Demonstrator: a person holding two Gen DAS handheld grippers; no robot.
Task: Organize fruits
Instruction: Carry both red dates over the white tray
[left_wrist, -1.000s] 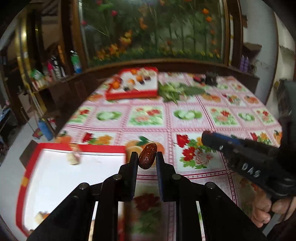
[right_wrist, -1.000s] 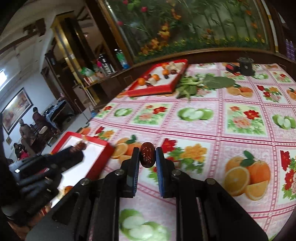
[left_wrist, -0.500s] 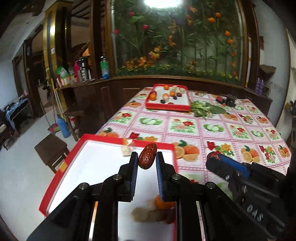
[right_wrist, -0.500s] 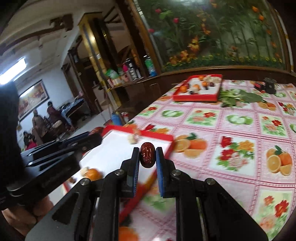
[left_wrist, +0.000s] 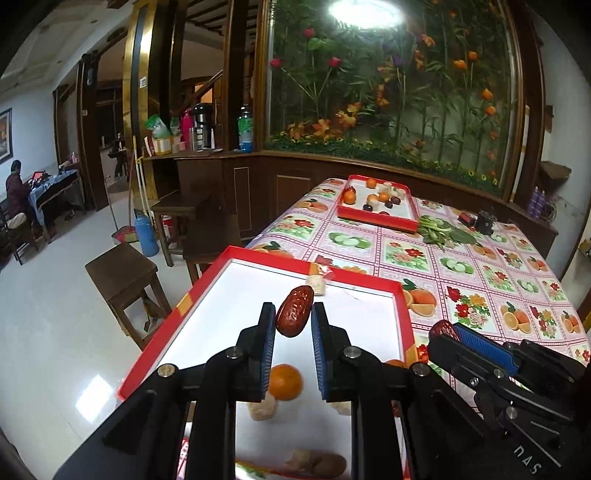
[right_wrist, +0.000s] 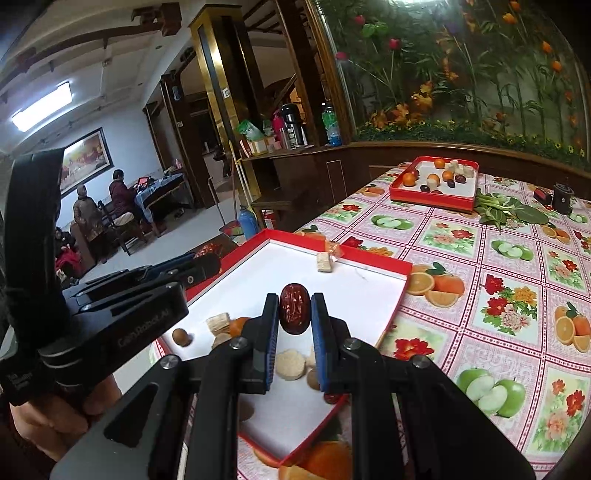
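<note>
My left gripper (left_wrist: 293, 314) is shut on a wrinkled red date (left_wrist: 294, 312), tilted between the pads, above the white floor of the near red tray (left_wrist: 207, 288). My right gripper (right_wrist: 294, 314) is shut on a second red date (right_wrist: 294, 313), upright, over the same near tray (right_wrist: 369, 258). Both grippers hang side by side; the right gripper (left_wrist: 448, 330) shows at the lower right in the left wrist view. The tray holds an orange (left_wrist: 284, 382), pale round slices (right_wrist: 290, 363) and a small brown fruit (right_wrist: 181, 336). A far red tray (left_wrist: 376, 218) holds several more fruits.
Leafy greens (left_wrist: 439, 232) and a small black object (left_wrist: 484, 221) lie beyond the far tray on the fruit-print tablecloth (left_wrist: 461, 266). The near tray sits at the table's left edge; wooden stools (left_wrist: 122, 269) stand on the floor beside it. People sit in the distant room.
Both grippers have carried their dates from above the tablecloth leftward to over the near red tray. Each stays shut on its date.
</note>
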